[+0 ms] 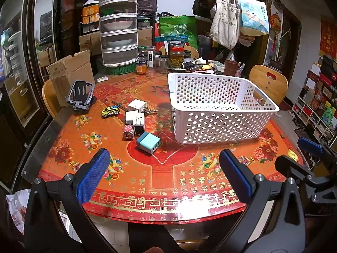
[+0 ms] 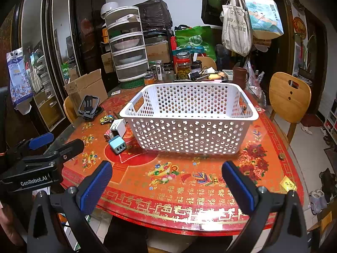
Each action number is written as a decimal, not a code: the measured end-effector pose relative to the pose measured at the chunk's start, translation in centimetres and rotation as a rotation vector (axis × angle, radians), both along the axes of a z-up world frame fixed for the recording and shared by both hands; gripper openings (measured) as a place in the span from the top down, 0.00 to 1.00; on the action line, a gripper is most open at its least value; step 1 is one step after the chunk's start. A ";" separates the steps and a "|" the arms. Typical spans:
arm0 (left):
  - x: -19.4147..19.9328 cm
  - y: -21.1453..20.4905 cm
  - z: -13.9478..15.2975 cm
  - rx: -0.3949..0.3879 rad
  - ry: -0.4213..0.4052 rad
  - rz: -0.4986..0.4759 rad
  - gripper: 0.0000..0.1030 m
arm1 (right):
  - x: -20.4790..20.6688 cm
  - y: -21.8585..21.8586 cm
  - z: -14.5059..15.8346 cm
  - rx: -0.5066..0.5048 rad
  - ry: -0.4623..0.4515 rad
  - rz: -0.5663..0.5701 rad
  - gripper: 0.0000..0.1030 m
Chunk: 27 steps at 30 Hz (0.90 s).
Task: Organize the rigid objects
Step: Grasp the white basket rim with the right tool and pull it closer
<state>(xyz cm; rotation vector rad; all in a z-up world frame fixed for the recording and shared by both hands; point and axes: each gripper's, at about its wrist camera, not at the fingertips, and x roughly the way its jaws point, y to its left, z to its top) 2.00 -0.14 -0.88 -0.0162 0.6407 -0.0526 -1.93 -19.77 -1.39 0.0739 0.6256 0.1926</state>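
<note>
A: Both the left gripper [image 1: 164,168] and right gripper [image 2: 167,181] hover with jaws spread, empty, over the counter [image 1: 147,179].

B: Left view shows the teal charger [image 1: 148,142] beside the basket [image 1: 219,113]; only the right view shows a coin [image 2: 281,156].

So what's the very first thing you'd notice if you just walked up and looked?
The big white basket full of holes sits in the middle of the bright red and gold table. Just left of it lies a little heap of plug chargers, the teal charger nearest, with a tiny yellow toy car behind them. Both the left gripper and right gripper hover open at the table's near edge.
</note>
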 end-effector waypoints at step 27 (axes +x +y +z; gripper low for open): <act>22.7 17.0 -7.9 0.014 0.221 0.234 0.01 | 21.2 -15.3 -5.2 -0.039 0.313 -0.216 0.05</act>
